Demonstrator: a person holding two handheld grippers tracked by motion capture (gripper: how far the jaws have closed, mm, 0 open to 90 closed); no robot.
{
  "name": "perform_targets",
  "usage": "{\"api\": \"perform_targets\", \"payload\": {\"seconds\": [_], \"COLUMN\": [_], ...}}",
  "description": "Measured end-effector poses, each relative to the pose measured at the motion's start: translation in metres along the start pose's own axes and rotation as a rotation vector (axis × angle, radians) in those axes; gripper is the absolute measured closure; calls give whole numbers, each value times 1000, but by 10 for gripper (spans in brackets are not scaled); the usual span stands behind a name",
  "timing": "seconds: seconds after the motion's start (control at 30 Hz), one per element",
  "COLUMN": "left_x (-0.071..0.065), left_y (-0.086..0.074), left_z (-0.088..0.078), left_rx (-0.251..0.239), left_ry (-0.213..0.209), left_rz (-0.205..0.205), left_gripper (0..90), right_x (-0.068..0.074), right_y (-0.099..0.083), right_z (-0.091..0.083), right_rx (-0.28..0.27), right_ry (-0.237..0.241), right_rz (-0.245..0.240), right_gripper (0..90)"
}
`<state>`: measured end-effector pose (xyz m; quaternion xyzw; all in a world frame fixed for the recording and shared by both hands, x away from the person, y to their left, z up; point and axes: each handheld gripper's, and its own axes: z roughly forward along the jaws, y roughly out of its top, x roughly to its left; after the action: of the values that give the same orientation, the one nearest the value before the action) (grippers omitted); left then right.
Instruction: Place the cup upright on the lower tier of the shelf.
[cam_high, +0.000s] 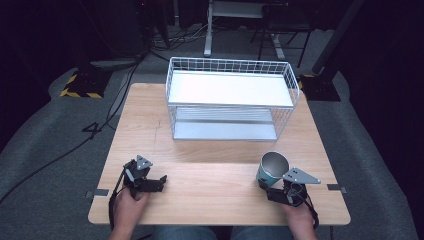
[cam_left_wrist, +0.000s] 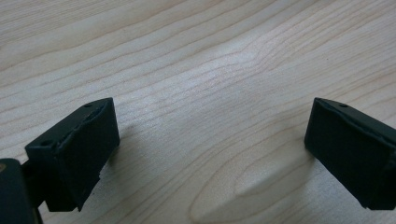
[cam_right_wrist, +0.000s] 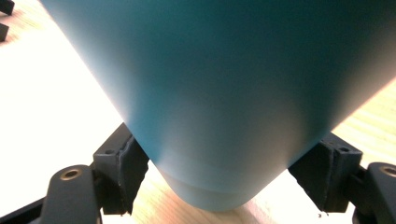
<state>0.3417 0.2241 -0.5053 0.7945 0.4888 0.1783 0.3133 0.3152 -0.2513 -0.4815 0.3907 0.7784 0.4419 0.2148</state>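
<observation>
Right hand-held gripper (cam_high: 274, 191) at front right of counter (cam_high: 145, 130), jaws closed against base of teal cup (cam_high: 272, 168); both pads touch cup wall in right gripper view. Cup (cam_right_wrist: 224, 93) tilted, open mouth up, metallic inside, held just above wood. Left hand-held gripper (cam_high: 159, 182) at front left, low over counter, jaws spread wide, nothing between them; bare wood grain (cam_left_wrist: 201, 93) between pads. White wire two-tier shelf rack (cam_high: 230, 100) stands at counter's far middle, well apart from both grippers.

Left gripper (cam_high: 161, 179) agape — right gripper (cam_high: 263, 183) clamped.
</observation>
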Motion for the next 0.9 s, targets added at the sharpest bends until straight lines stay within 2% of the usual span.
{"api": "perform_targets", "payload": {"seconds": [0.47,0.9], "left_x": [0,-2], "left_y": [0,-2], "left_z": [0,-1], "left_rx": [0,-1], "left_ry": [0,1], "left_rz": [1,-3], "left_gripper": [36,35], "right_x": [-7,-5], "right_y": [28,58], "right_z": [7,33], "right_rx": [-16,-23], "right_ry": [11,28], "right_rz": [4,-28], "right_gripper": [261,261]}}
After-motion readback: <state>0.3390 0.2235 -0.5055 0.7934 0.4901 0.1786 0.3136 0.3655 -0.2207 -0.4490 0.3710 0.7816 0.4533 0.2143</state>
